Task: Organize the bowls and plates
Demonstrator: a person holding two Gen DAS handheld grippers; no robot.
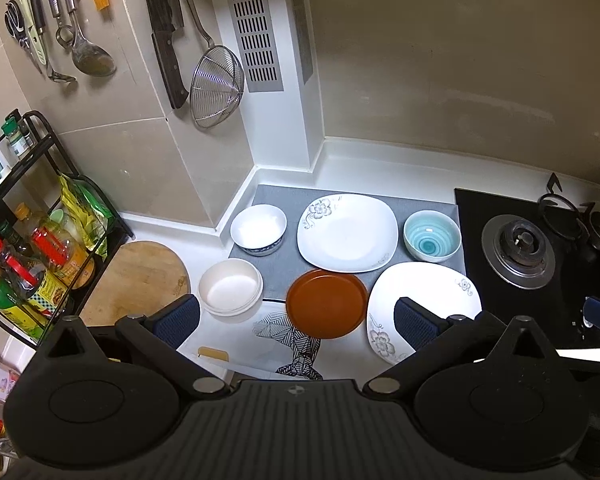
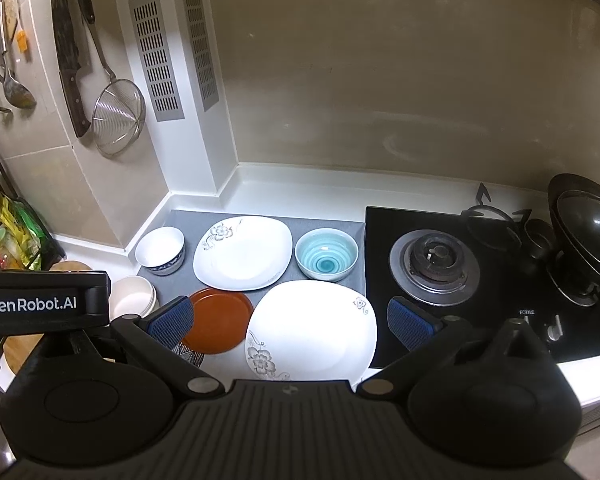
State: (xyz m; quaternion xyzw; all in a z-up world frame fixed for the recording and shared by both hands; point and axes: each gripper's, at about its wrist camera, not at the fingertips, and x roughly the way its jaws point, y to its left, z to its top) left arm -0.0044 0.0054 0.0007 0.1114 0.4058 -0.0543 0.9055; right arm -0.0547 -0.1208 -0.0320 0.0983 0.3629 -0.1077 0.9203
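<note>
White square floral plates, two: one [image 2: 244,252] on the grey mat [image 2: 180,218] at the back, one [image 2: 312,332] in front on the desk [image 2: 300,188], just left of the gas hob [image 2: 436,268]. Teal bowl [image 2: 326,255] on the mat between back plate and hob. White bowl with blue foot [image 2: 161,251] at the mat's left end. Brown round plate [image 2: 218,320] beside the front plate, straddling the mat edge. Cream bowl [image 2: 134,296] left of it, partly hidden in the right view; fully visible [image 1: 231,291] in the left.

Right gripper [image 2: 290,322]: fingers wide apart, nothing between them, above the front plate. Left gripper [image 1: 296,320]: fingers wide apart, holding nothing, above the brown plate [image 1: 327,303].

Left view only: condiment rack with bottles [image 1: 32,248], round wooden board [image 1: 140,276], patterned sheet [image 1: 296,340] under the brown plate. Right view only: lidded black wok [image 2: 588,228] on the far burner, left gripper's body labelled GenRobot.AI. Both: cleaver and wire skimmer [image 2: 118,114] hanging on the wall.
</note>
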